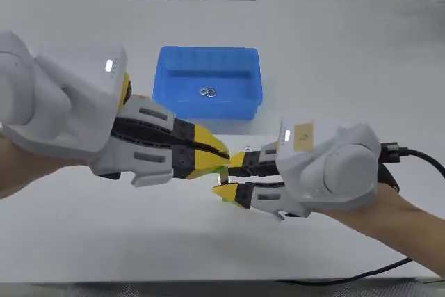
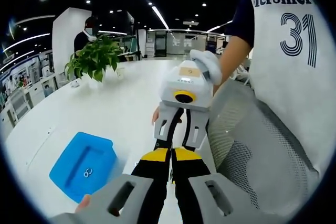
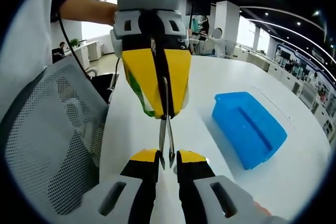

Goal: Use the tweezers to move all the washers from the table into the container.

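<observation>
The left gripper has its jaws clamped on the tweezers, and the prongs reach between the slightly parted jaws of the right gripper. Two washers lie in the blue container, beyond both grippers on the white surface.

Blue container, 2 silver washers, silver tweezers, white table — left gripper and right gripper white, tipped yellow-black.

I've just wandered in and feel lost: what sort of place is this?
Likely a big open-plan office or lab: long white tables, ceiling strip lights running far back, a potted plant and a mesh office chair.
</observation>
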